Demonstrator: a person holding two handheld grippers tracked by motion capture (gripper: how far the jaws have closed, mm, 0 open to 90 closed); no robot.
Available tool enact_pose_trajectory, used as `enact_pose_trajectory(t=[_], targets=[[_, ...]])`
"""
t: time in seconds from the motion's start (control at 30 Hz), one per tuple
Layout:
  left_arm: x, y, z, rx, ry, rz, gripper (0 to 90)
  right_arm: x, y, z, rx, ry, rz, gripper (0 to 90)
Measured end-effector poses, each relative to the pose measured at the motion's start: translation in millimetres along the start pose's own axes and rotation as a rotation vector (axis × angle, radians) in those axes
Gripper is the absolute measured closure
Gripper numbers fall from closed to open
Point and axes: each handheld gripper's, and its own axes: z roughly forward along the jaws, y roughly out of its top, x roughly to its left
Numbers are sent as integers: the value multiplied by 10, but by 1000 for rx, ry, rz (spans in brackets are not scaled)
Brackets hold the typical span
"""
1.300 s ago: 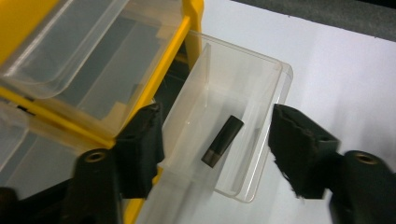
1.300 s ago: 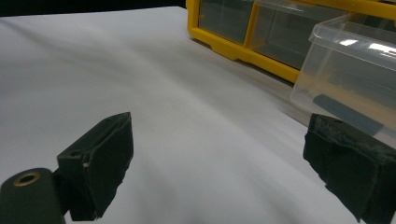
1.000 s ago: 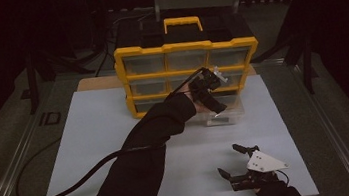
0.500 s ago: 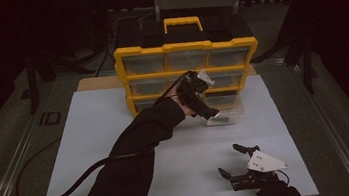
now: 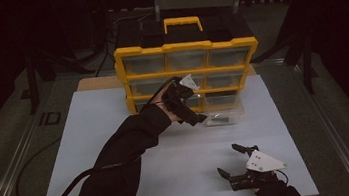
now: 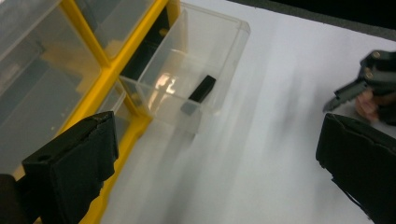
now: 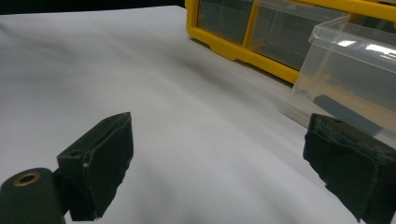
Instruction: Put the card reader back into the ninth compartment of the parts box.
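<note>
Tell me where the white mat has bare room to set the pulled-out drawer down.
The widest free patch is the left half of the white mat, bordered by the yellow organizer and the left sleeve. A smaller strip lies between the clear drawer and the right gripper. It is crowded at the cabinet's foot, where the left gripper hangs beside the drawer.

Bare white mat (image 5: 93,153) lies left and front; the yellow cabinet (image 5: 185,56) and pulled-out drawer (image 5: 225,118) block behind.

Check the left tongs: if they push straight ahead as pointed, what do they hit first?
Probably the clear drawer pulled out of the yellow cabinet, with a small black piece inside. The left tongs are open; depth is unclear.
</note>
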Motion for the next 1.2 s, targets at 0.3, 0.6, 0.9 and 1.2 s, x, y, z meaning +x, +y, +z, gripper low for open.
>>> enact_pose_trajectory(t=[0.3, 0.6, 0.9, 1.2], targets=[[-28, -248, -123, -8, 3, -8, 4, -4, -2, -2, 1, -3, 2, 85], [-73, -465, -252, -24, 6, -10, 5, -6, -4, -3, 3, -3, 5, 85], [-93, -713, -354, -22, 20, -24, 4, -2, -7, 2, 6, -1, 6, 85], [-118, -990, -458, -9, 36, -46, 4, 4, -8, 7, 8, 0, 6, 86]])
